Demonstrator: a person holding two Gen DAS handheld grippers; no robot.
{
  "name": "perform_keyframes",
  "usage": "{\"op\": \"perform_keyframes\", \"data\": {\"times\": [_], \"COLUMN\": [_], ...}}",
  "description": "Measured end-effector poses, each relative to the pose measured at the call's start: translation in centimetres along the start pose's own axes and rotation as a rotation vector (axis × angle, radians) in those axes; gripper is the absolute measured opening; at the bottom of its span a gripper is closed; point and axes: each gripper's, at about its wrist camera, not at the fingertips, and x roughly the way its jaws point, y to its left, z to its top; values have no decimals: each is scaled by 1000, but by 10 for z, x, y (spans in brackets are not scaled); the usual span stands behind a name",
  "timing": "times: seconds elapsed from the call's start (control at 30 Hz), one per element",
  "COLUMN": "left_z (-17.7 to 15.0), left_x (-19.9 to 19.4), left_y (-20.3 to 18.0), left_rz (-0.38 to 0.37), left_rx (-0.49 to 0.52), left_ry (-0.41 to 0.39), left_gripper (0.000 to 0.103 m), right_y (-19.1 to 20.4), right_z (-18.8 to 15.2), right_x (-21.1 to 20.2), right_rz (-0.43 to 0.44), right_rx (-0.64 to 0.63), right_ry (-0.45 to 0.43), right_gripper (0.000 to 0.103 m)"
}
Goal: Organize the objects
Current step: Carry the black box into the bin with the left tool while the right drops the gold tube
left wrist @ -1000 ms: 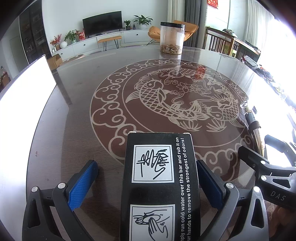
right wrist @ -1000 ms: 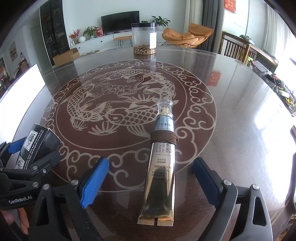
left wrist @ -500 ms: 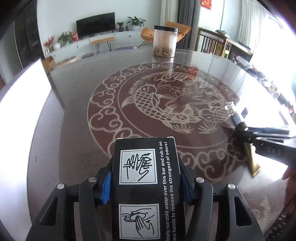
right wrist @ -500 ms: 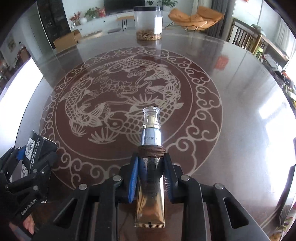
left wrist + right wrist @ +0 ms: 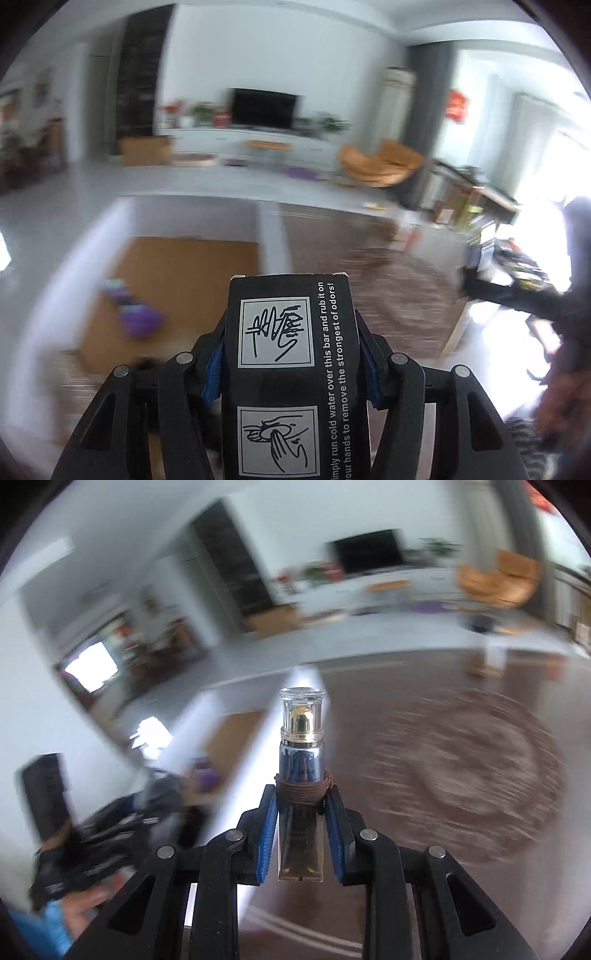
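Room: blurred living room lay beyond both tongs.
Left tongs [image 5: 290, 354]: clamped on black printed cardboard box [image 5: 290, 369].
Right tongs [image 5: 301, 819]: clamped on gold squeeze tube [image 5: 301, 805].
Risk: fast swinging might let the smooth tube slide forward, out of the pads.

We count two grippers, the left gripper [image 5: 291, 354] and the right gripper [image 5: 301, 805]. We count one black box [image 5: 291, 369], one gold tube [image 5: 301, 823], one patterned table [image 5: 461, 775], one television [image 5: 264, 108], and what may be two orange chairs [image 5: 380, 168], though blur limits certainty.
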Motion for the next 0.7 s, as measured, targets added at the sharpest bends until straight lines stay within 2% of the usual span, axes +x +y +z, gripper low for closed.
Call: {"op": "perform_keyframes", "data": {"times": [0.07,0.13,0.23,0.33,0.4,0.43,0.5,0.57,0.63,0.7], "left_z": [-4,-13,-28,-34,-30,-28,-18,-14,-10,-4], "left_x": [-1,9,19,24,24,19,17,8,-1,-2], "left_y": [40,76,112,124,118,115,106,97,90,87], "left_rz": [117,212,288,308,310,313,350,415,449,460], "left_rx": [-18,-54,-114,-157,-165,-157,-125,-93,-97,-123], "left_ry": [34,119,199,232,221,201,158,104,80,95], "left_gripper": [57,58,58,65,80,85,97,101,102,102], "right_y": [40,80,117,130,125,122,116,112,110,111], "right_z": [9,11,4,-4,-6,-6,-3,0,2,1], "right_x": [29,64,120,160,167,166,158,143,131,116], "right_rz": [77,93,52,-3,-14,-5,3,-24,-41,-46], "right_rx": [-56,-135,-230,-290,-273,-253,-230,-242,-257,-268], "right_ry": [75,164,256,293,287,281,258,234,213,198], "right_gripper": [26,26,28,41,41,42,47,61,64,66]}}
